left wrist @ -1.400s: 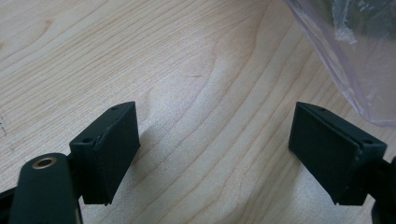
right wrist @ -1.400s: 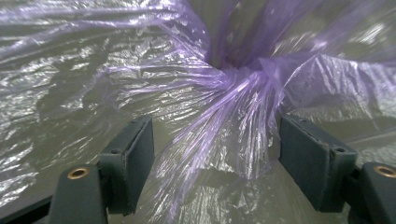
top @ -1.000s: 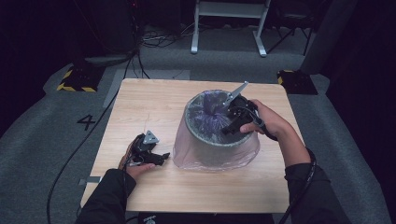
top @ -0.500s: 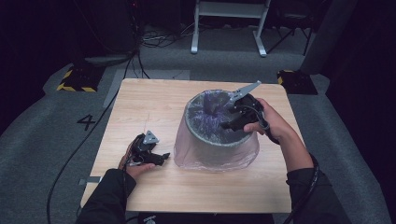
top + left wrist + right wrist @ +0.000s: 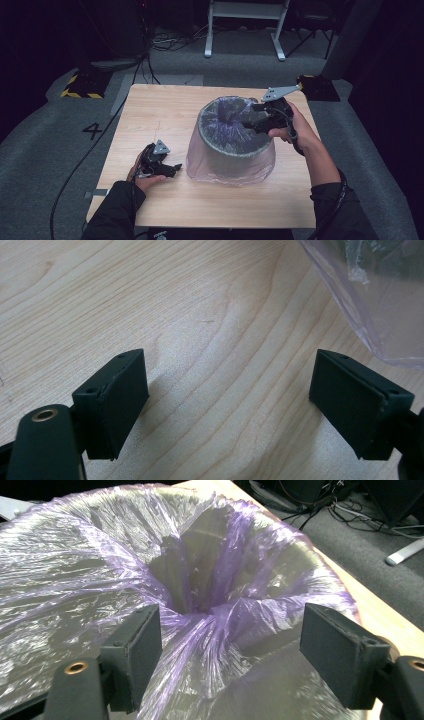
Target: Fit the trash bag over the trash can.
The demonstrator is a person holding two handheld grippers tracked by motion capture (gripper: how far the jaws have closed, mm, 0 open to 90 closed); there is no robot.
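Observation:
A grey bin (image 5: 227,157) stands on the wooden table (image 5: 165,110), lined with a thin purple plastic bag (image 5: 227,125) that hangs over its rim and down its sides. My right gripper (image 5: 248,122) hovers over the bin's right rim, pointing into the mouth. Its jaws stand open in the right gripper view (image 5: 230,650), and the bag's gathered folds (image 5: 205,630) lie beyond them, untouched by the pads. My left gripper (image 5: 172,169) rests on the table left of the bin. It is open (image 5: 230,405) over bare wood, with the bag's lower edge (image 5: 370,305) at the upper right.
The table stands on grey carpet with a number marking (image 5: 93,131) at the left. A cable (image 5: 90,155) runs across the floor on that side. White frame legs (image 5: 245,30) stand behind the table. Bare wood lies to the left of the bin and in front of it.
My right gripper has drawn back from over the bin's mouth toward its right rim and risen slightly. The left gripper has stayed put.

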